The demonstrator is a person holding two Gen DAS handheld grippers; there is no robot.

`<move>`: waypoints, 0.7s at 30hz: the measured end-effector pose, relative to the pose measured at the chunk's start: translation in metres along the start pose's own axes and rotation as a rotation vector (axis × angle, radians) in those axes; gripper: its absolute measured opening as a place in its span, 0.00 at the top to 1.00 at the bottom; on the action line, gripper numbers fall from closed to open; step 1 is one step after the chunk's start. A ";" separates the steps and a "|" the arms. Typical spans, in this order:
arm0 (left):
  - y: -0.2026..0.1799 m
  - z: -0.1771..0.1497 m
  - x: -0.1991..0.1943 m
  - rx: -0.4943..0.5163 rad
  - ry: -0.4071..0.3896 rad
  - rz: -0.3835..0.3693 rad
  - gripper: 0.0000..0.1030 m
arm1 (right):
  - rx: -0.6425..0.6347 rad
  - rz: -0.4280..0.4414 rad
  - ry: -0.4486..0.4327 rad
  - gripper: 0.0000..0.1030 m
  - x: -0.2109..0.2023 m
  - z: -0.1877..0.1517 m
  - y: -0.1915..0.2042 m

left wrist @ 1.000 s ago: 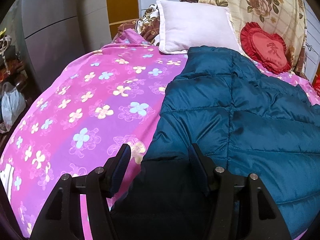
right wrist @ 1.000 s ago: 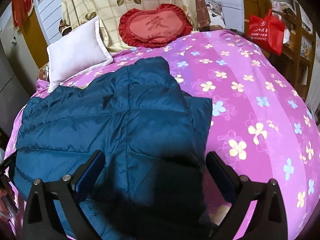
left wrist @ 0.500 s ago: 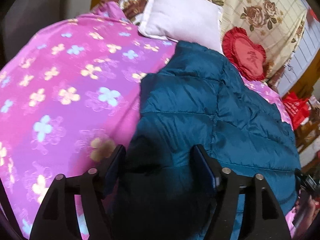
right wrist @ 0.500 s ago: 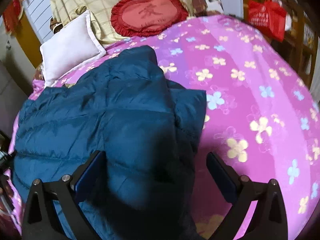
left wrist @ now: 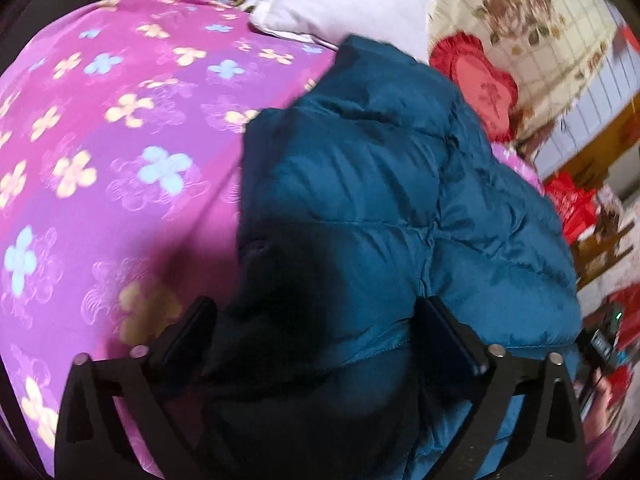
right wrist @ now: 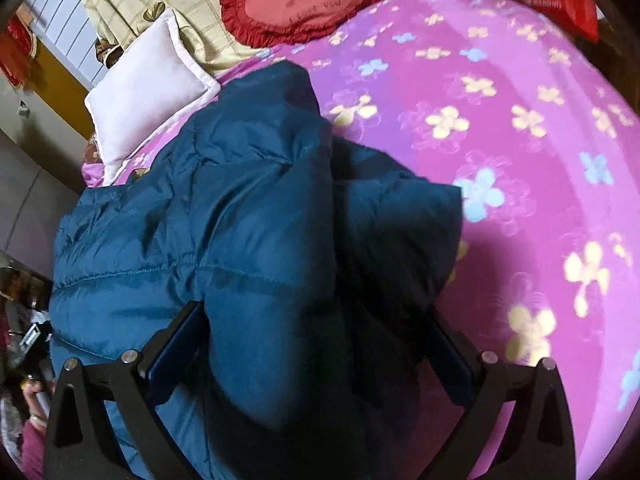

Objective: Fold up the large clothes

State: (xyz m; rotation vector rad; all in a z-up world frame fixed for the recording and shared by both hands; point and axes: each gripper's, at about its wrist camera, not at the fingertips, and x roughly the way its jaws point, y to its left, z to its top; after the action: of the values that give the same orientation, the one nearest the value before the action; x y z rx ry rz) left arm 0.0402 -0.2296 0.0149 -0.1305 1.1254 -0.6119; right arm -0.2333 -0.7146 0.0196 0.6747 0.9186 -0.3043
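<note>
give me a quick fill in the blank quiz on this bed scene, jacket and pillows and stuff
1. The puffy jacket lying on the bed is dark ____ in colour.
2. The bedspread is pink-purple with a printed pattern of ____.
3. The red cushion with the ruffled edge is shaped like a ____.
4. The plain pillow next to the jacket's far end is ____ in colour.

Missing words: blue (teal); flowers; heart; white

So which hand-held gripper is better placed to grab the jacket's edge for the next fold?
Probably right: the right hand-held gripper is open and straddles a raised fold of the teal puffer jacket, while the left hand-held gripper, jaws just opened, sits over flatter fabric.
</note>
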 end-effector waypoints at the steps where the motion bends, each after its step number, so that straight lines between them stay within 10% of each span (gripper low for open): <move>1: -0.003 0.001 0.002 0.013 0.001 0.008 0.16 | -0.001 0.002 -0.003 0.00 0.000 0.000 0.000; 5: -0.011 0.002 0.006 0.039 0.009 0.010 0.16 | -0.012 0.009 -0.004 0.00 0.002 -0.003 0.002; 9: -0.023 -0.005 0.000 0.081 -0.013 -0.017 0.46 | -0.054 0.056 0.009 0.05 0.004 -0.009 0.019; 15: -0.039 -0.013 -0.026 0.126 -0.078 0.004 0.89 | -0.124 0.044 -0.066 0.42 -0.016 -0.019 0.046; 21: -0.042 -0.022 -0.073 0.133 -0.114 -0.013 1.00 | -0.164 0.063 -0.136 0.68 -0.057 -0.028 0.069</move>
State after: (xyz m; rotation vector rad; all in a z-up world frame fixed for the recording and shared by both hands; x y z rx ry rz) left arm -0.0163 -0.2225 0.0804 -0.0575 0.9712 -0.6806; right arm -0.2489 -0.6468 0.0822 0.5239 0.7813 -0.2130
